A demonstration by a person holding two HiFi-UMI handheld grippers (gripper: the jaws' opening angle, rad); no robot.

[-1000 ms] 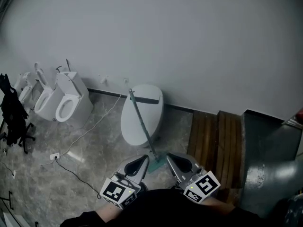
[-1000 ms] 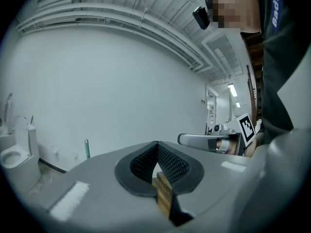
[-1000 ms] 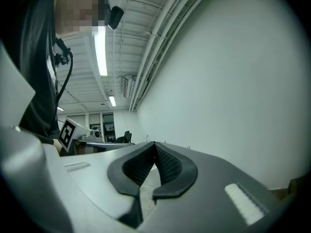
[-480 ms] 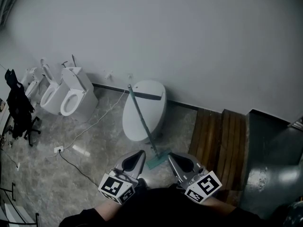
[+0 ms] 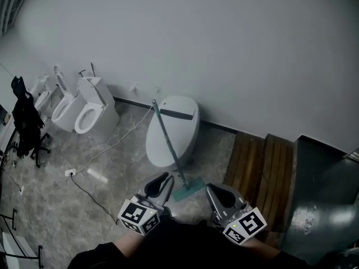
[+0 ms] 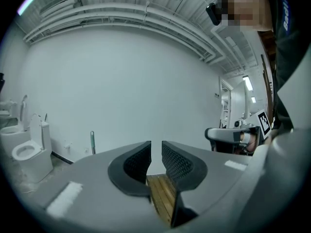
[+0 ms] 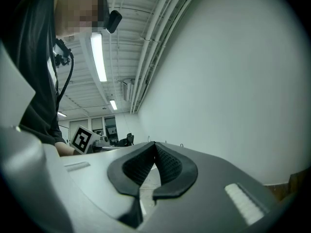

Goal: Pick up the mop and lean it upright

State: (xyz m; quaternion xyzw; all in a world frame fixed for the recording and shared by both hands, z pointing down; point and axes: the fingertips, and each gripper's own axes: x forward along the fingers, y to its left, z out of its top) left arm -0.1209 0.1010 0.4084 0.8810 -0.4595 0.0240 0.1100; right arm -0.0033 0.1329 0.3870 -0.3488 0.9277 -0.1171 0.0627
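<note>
Grey floor [image 5: 118, 170]: toilets [image 5: 92, 114] upper left, chair [image 5: 25, 125] at left edge, cable [image 5: 84, 192] lower left, white oval fixture [image 5: 179, 133] centre, mop [image 5: 168, 144] leaning on it, planks [image 5: 261, 161] right.

Here's the person's black top [image 5: 185, 244], loose and plain, spreading across the bottom of the head view. Up at the head sits a small black camera [image 7: 113, 20]. A thin black cable [image 7: 71, 74] loops down the chest. There's blue print [image 6: 285, 12] on the fabric, too small to read.
</note>
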